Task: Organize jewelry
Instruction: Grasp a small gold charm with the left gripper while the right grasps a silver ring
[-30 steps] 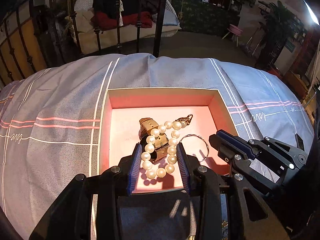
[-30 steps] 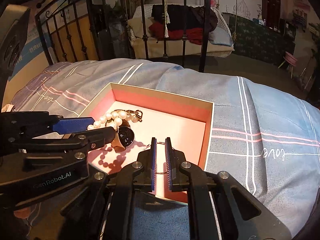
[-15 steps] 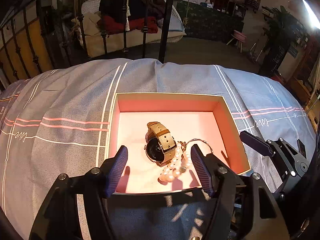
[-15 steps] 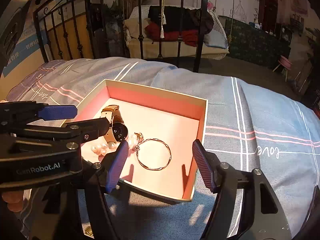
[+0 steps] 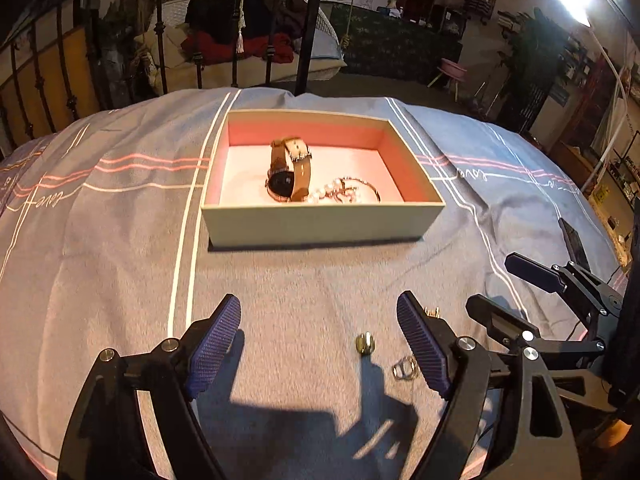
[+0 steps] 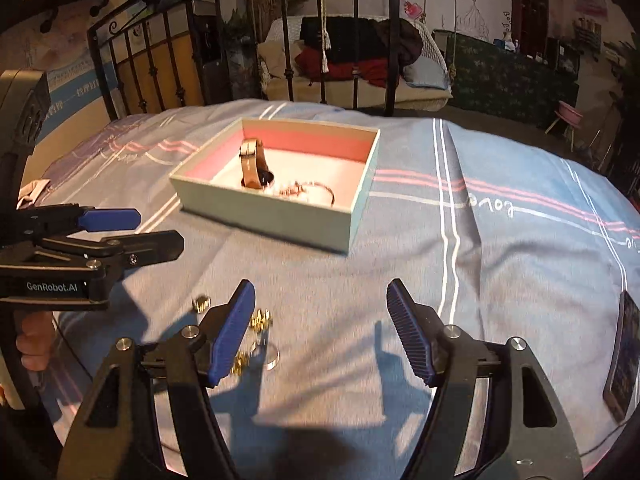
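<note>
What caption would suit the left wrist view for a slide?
Open left gripper hovering above small gold pieces on the bedspread, with watch, pearls and bangle already in the pink-lined box.

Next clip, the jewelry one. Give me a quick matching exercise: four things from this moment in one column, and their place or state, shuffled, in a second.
Things:
1. watch
2. gold ring
3. phone
4. left claw

Place or state:
A. flat on the bedspread at the far right
B. open, holding nothing
C. inside the box, strap looped upward
D. loose on the bedspread, outside the box

Pairs: 1-C, 2-D, 3-A, 4-B
</note>
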`<state>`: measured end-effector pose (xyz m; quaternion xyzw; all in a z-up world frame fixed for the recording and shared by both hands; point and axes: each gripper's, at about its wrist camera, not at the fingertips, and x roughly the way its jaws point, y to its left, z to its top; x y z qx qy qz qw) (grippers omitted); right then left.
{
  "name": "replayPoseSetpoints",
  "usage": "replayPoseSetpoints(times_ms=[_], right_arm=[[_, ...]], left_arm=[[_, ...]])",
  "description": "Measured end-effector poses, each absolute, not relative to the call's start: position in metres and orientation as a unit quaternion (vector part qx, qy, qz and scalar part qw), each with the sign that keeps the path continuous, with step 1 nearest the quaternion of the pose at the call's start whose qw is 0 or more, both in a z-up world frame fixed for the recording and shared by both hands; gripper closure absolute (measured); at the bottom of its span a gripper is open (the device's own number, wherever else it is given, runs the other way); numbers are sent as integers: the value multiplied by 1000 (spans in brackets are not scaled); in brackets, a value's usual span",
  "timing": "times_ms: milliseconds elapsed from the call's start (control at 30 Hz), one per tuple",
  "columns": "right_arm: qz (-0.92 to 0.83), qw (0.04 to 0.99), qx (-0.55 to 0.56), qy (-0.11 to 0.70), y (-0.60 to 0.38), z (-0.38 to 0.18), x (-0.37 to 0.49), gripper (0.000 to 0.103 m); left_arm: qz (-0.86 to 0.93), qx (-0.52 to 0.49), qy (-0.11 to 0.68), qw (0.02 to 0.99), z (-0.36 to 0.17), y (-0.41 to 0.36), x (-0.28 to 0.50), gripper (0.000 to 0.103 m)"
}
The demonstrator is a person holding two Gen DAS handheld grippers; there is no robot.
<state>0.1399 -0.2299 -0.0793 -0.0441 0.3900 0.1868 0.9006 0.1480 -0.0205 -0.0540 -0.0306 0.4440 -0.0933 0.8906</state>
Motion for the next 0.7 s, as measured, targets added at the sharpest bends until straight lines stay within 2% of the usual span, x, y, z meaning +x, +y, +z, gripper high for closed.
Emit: replayPoseSetpoints(times_ms=[367,467,533,700], right_arm=[[188,886,-91,414,-218,-104,122,41],[190,884,-93,416,-217,-104,126,41],[192,884,-95,417,-215,-104,128,42],[199,881,-99,418,-209,-104,132,44]], left_arm=[[-95,22,474,875,-86,-38,134,28],[-91,48,474,874,-89,-45,140,34],[-96,53,473,874,-90,-48,145,45],[-104,54,469,875,-89,-52,150,62]])
